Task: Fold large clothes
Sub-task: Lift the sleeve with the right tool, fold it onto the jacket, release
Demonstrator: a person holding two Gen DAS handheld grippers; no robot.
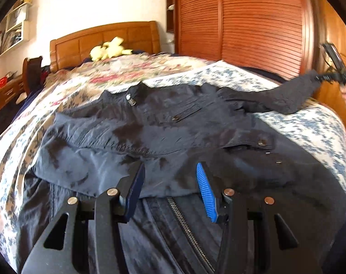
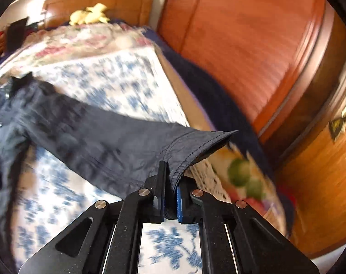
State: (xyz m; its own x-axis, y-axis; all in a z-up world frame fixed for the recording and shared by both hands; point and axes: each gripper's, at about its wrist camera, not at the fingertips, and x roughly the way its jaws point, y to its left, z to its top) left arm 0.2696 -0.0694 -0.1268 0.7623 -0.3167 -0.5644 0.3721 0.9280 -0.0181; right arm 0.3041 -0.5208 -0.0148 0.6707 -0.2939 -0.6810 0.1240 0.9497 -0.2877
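Note:
A dark navy jacket [image 1: 163, 134] lies spread on the bed, front up, with its zipper [image 1: 186, 230] and snaps showing. My left gripper [image 1: 170, 171] is open just above the jacket's lower front, holding nothing. My right gripper [image 2: 170, 182] is shut on the cuff of the jacket's sleeve [image 2: 109, 137] and holds it lifted above the bed. In the left wrist view the right gripper [image 1: 332, 77] shows at the far right, with the sleeve [image 1: 284, 96] stretched out toward it.
The bed has a blue-and-white floral cover [image 2: 118, 86] and a pink floral quilt [image 1: 132, 73] farther back. A yellow plush toy [image 1: 109, 50] sits by the wooden headboard [image 1: 104, 38]. A wooden louvred wardrobe [image 1: 241, 18] stands close along the bed's right side.

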